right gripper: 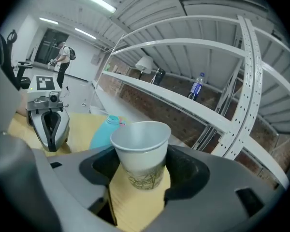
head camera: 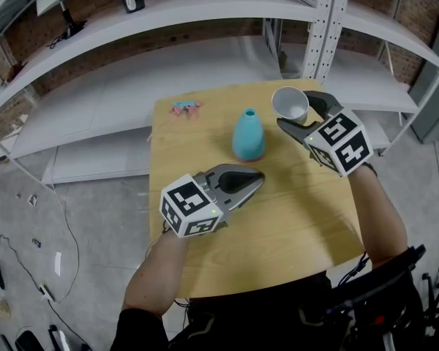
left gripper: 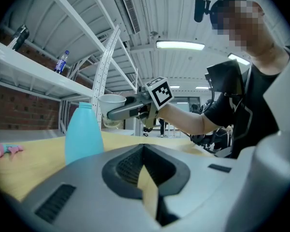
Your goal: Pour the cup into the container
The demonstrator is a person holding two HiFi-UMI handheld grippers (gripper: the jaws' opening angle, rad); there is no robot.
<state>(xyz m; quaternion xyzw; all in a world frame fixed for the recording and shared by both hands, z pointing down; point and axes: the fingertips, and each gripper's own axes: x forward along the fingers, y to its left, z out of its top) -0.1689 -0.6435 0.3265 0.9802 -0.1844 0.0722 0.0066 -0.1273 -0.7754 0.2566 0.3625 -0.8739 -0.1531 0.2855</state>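
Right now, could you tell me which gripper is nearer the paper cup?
Right. The right gripper holds the paper cup between its fingers; the left gripper sits apart, past the blue bottle.

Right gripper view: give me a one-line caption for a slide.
The right gripper grips a white paper cup between its jaws, with the blue bottle and left gripper beyond.

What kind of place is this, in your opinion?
Probably a storeroom or workshop used as a test lab: long white metal shelving stands against a brick wall, the floor is bare and grey, and there is only one small wooden table.
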